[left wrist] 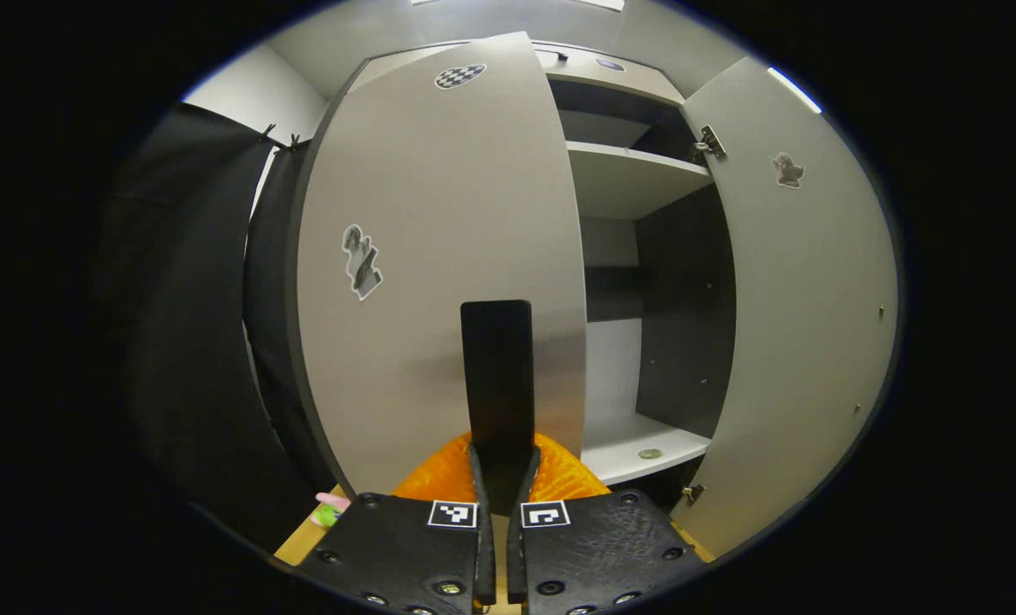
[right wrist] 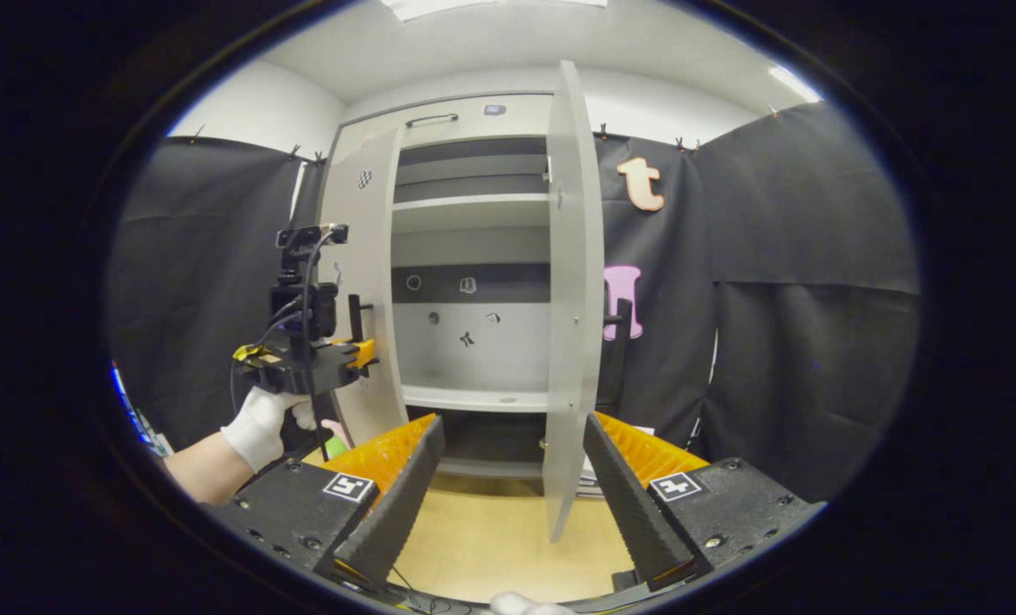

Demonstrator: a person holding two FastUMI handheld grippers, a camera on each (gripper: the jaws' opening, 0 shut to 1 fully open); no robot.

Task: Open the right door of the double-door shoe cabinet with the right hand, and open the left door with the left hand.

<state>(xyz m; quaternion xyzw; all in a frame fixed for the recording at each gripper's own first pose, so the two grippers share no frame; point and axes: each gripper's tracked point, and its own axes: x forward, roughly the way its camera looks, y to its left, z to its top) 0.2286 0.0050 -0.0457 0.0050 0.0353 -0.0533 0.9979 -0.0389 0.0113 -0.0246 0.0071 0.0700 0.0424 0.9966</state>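
Bright overhead light, sharp, fisheye-bent edges

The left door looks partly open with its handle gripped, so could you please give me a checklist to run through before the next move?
1. Left hand-held gripper shut on the left door handle: ok, both fingers close around the vertical bar.
2. Left door swung off the cabinet: ok, partly open, shelves visible beside it.
3. Left door fully open: not ok; in the right gripper view it looks only partly swung out.
4. Right door open: ok, seen edge-on, standing out from the cabinet.
5. Right hand-held gripper released: ok, fingers spread wide, holding nothing.
6. Hinge limit of the left door: cannot tell.
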